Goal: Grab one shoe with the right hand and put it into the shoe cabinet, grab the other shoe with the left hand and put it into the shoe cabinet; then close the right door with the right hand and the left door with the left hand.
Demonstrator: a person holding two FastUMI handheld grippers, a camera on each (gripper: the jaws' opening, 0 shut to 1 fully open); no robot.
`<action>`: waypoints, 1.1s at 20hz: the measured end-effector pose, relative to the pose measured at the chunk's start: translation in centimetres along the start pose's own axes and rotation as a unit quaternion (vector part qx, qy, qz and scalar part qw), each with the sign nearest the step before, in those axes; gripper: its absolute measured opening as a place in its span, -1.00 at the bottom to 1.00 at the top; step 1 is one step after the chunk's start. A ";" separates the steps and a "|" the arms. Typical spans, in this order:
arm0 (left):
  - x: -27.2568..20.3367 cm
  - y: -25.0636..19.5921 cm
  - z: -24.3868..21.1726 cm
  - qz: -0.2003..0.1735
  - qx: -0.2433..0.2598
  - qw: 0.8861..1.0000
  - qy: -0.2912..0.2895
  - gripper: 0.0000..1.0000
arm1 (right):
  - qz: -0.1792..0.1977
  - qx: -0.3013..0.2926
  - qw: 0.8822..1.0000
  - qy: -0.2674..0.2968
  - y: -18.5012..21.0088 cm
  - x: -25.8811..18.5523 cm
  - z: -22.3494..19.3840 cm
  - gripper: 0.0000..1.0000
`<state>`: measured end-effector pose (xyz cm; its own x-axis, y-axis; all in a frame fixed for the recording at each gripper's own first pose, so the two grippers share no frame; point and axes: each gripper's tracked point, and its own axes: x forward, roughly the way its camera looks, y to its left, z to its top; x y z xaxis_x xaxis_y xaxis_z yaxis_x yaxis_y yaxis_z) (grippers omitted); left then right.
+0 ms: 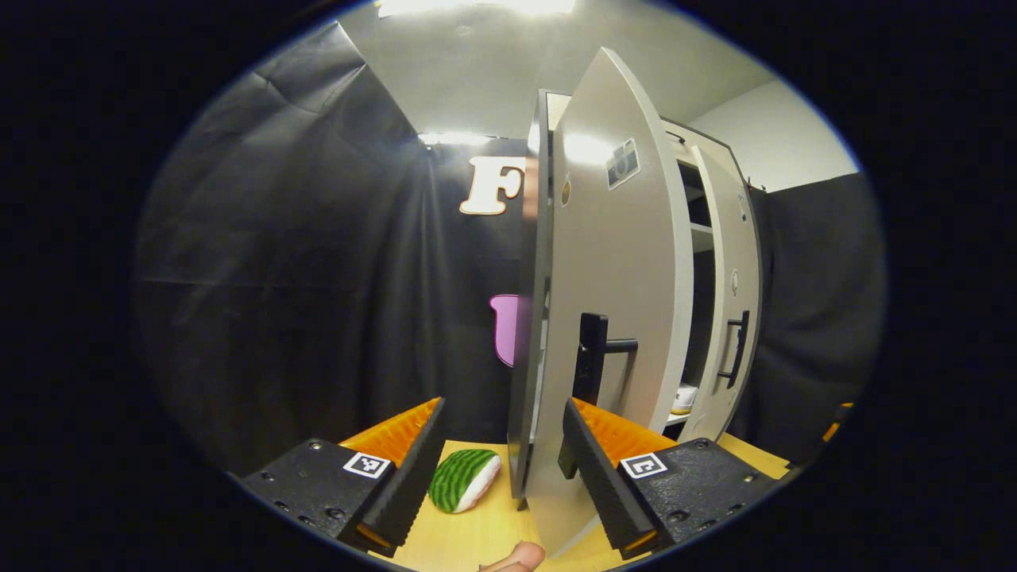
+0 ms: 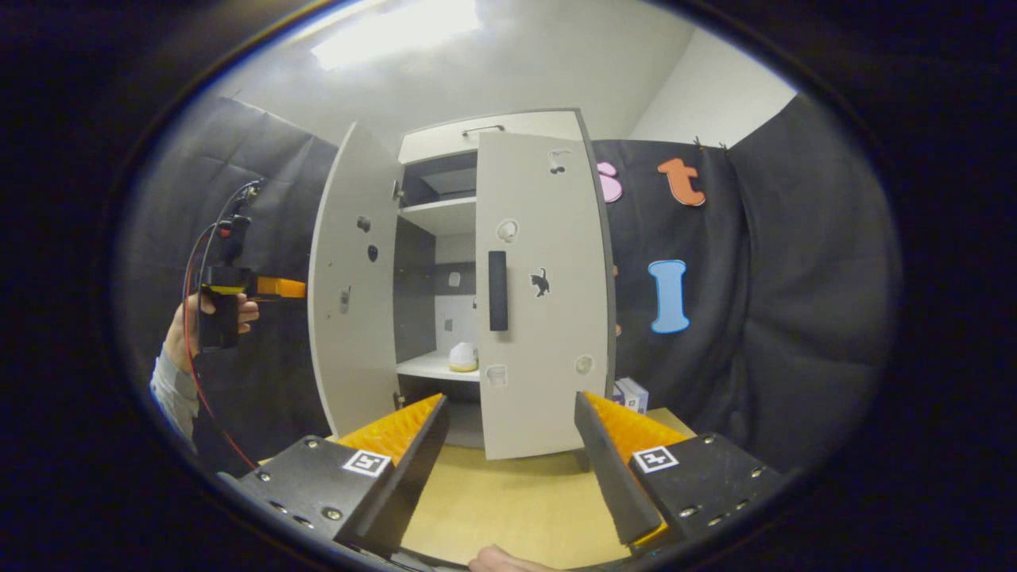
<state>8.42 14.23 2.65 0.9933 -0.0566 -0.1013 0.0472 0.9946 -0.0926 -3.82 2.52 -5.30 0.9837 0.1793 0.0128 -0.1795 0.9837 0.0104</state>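
Left tool (image 1: 502, 453) wide open, empty, facing left door (image 1: 612, 302).

Both views dim overall, lit from ceiling lights at 12 o'clock. Left gripper view: ceiling light (image 1: 477, 6) blown out at top edge, second glare streak at the cloth wall's top; soft glare patch on left door (image 1: 612, 262) upper face. Right gripper view: ceiling panel (image 2: 397, 32) overexposed around 11 o'clock. Cabinet interior (image 2: 445, 262) shadowed, lower shelf brighter. Black cloth swallows detail at 3 and 9 o'clock. Strong fisheye bend: door edges bow outward, worse toward the rim. Edges vignette and soften. Centre reasonably sharp; claw bases at 6 o'clock slightly soft. Wooden surface (image 2: 508, 500) evenly lit, faint shadows.
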 end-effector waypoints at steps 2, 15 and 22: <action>0.2 -2.2 0.0 -0.026 0.000 1.000 -0.002 0.84 | 0.000 0.008 1.000 0.003 0.3 0.0 -0.6 0.90; 4.3 -15.3 -5.0 -0.057 0.049 0.997 0.029 0.86 | -0.048 -0.009 0.999 -0.023 -2.1 -0.7 -0.5 0.84; 3.5 -16.2 -8.0 -0.026 0.072 0.997 0.022 0.94 | -0.056 -0.010 0.998 -0.011 -2.8 -0.2 -1.3 0.89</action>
<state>10.24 -2.74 -4.14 0.9835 -0.1092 -0.1443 0.1167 0.9922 0.0448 -3.52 -0.26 -6.61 0.9970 0.0685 0.0354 -0.0683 0.9976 -0.0073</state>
